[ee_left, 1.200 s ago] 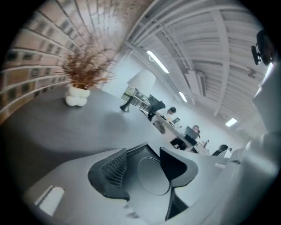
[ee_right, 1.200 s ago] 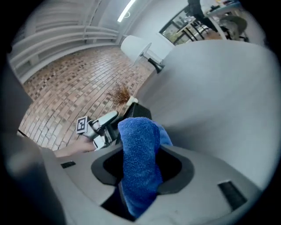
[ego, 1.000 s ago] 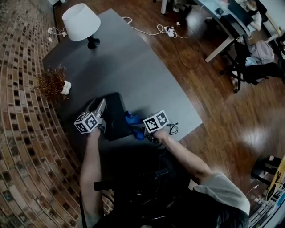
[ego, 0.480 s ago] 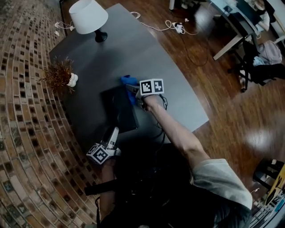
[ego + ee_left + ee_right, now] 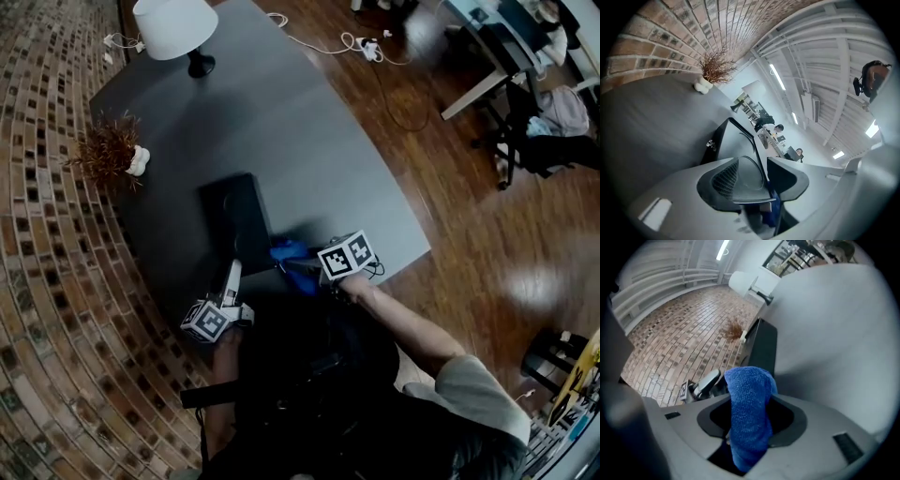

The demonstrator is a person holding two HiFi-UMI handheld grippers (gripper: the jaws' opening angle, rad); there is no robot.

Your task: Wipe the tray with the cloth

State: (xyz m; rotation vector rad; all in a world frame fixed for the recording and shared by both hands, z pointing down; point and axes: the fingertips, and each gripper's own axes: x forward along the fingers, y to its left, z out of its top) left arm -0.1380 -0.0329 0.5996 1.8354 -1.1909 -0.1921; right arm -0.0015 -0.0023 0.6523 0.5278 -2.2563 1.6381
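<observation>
as the left gripper (image 5: 232, 273), just closed, pinches the tray (image 5: 230, 214) edge, the right gripper (image 5: 751, 423) clamps the cloth (image 5: 750, 390) alongside

It was an open-plan office: at upper right a person (image 5: 532, 13) sat at long work desks (image 5: 487, 42) with a swivel chair (image 5: 539, 150), and cables (image 5: 361, 47) trailed over the wood floor (image 5: 487, 244).

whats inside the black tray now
The tray looks bare inside. The blue cloth in the right gripper sits at its near right corner, hiding the rim there.
</observation>
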